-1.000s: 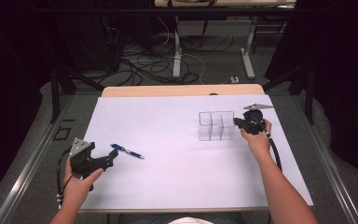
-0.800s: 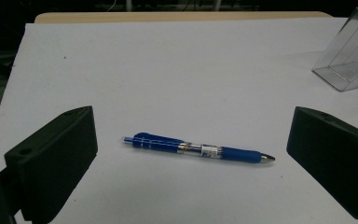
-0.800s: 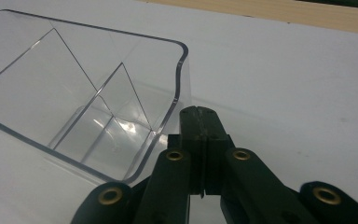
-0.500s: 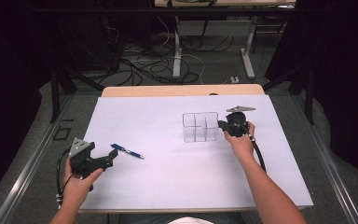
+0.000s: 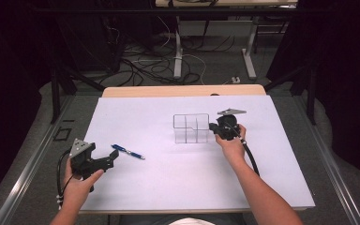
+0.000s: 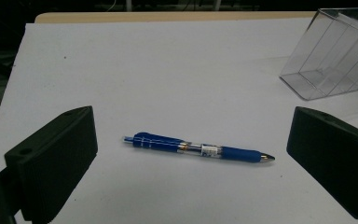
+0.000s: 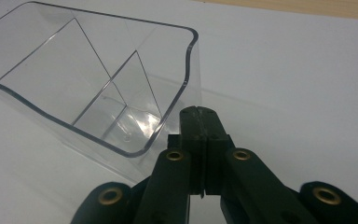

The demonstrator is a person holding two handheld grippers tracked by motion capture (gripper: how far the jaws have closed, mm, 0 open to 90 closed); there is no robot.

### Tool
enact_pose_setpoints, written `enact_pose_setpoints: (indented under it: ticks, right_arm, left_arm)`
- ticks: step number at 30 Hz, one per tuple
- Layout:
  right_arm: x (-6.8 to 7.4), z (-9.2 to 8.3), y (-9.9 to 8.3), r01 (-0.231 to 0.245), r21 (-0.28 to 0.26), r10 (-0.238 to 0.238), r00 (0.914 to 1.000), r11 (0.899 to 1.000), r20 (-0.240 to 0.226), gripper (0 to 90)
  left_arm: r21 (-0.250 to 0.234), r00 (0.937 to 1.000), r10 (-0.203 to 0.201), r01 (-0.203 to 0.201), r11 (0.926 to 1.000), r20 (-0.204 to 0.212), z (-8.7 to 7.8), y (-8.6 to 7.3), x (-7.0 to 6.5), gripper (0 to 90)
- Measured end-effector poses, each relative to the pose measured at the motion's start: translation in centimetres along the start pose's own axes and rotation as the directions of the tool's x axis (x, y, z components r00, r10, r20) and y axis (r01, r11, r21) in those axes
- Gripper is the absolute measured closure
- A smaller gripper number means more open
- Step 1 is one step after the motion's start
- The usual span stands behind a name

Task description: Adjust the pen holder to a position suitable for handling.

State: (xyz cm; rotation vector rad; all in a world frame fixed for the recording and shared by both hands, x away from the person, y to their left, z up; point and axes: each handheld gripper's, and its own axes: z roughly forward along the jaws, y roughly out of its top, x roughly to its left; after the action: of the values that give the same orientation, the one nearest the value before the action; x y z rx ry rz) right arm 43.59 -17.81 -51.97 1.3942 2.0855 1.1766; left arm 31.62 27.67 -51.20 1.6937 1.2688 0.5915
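the right gripper [image 5: 214,127] is sitting right of centre in the high view, its jaws pressed together and their tips resting against the right wall of the clear organizer [image 5: 191,128]. in the right gripper view the organizer [image 7: 98,84] is filling the upper left, and the closed tips are meeting its near corner wall low down; nothing is pinched between them, so it looks like a push, not a grip. to do this well, i'd judge the tips should be staying low on the wall and square to it, going slowly, since a high or off-centre push on such a light, tall box is likely to be tipping or spinning it.

the left gripper [image 5: 104,161] is hovering at the lower left of the high view with its jaws spread wide and nothing between them. in the left gripper view the blue pen [image 6: 198,149] is lying flat on the white table [image 6: 168,70] at frame centre, ahead of the open jaws and untouched, with the organizer [image 6: 328,56] at the upper right, well apart from it.

counting: two grippers, one pen [image 5: 127,151], one organizer with three compartments visible, one table [image 5: 136,112].
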Motion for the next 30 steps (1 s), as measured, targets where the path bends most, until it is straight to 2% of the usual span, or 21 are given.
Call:
enact_pose_setpoints:
  ticks: [6,13,20,26,30]
  right_arm:
    - [0.8,0.6,0.1,-0.037,-0.009,0.037,0.9991,0.999,-0.022,90.0]
    - [1.5,1.1,0.1,-0.047,-0.009,0.047,0.9984,0.999,-0.030,90.0]
    - [1.8,1.5,0.0,-0.036,0.000,0.036,0.9987,0.999,-0.036,90.0]
    - [1.8,1.2,0.0,-0.021,-0.011,0.021,0.9995,1.000,-0.023,89.7]
    - [1.7,0.8,0.0,-0.010,-0.013,0.010,0.9999,1.000,-0.005,84.3]
  left_arm:
    - [0.000,1.0000,-0.001,0.001,1.0000,0.000,0.0,0.0,0.1,1.5]
    - [0.001,1.0000,0.001,-0.001,1.0000,0.000,0.0,0.0,0.1,1.5]
    - [0.002,1.0000,-0.002,0.002,1.0000,0.001,0.0,0.0,0.1,1.5]
    - [0.000,1.0000,-0.001,0.001,1.0000,0.001,-0.1,0.0,0.2,1.5]
    - [0.001,1.0000,-0.002,0.002,1.0000,-0.001,-0.1,0.0,0.2,1.5]
